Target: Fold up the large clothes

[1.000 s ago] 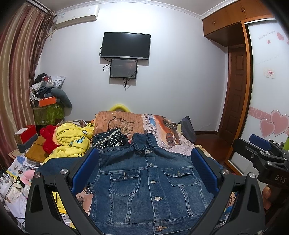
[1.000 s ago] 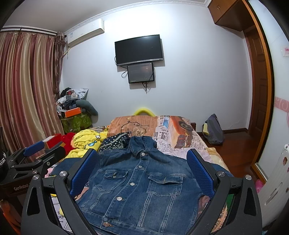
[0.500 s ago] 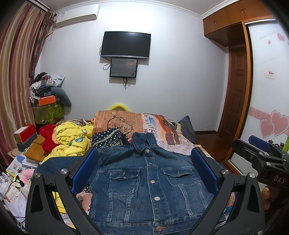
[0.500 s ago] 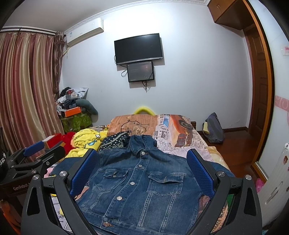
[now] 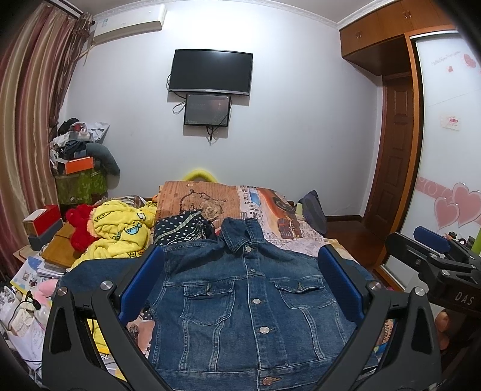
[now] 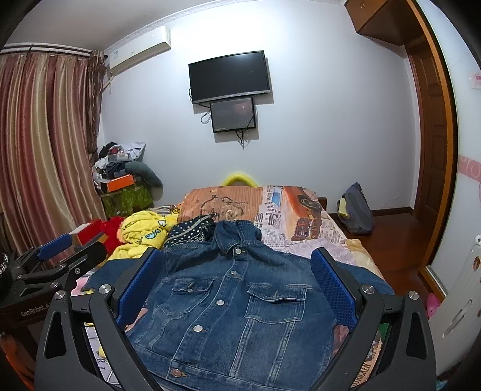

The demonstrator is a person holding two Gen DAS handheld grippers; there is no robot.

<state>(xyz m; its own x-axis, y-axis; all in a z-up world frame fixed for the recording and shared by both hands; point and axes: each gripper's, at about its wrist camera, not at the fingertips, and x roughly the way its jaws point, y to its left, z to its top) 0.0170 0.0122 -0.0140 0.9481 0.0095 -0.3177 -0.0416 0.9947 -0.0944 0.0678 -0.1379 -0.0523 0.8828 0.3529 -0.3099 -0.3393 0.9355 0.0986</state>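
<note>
lettering "das" and "genrobot" on grippers, jaws of both apart above buttoned denim jacket (image 5: pixel 252 303)

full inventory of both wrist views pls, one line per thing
denim jacket: 1, blue, laid flat on the bed, buttoned, collar towards the wall
bed: 1, orange printed cover, under the jacket
yellow garment: 1, heaped left of the jacket
polka-dot cloth: 1, dark with white dots, beside the collar
red plush toy: 1, left of the yellow garment
TV: 1, black, on the wall
small screen: 1, black, under the TV
air conditioner: 1, white, top left
curtain: 1, striped red, left
bag: 1, dark, on the floor right of the bed
left tongs: open, above the jacket
right tongs: open, above the jacket
</note>
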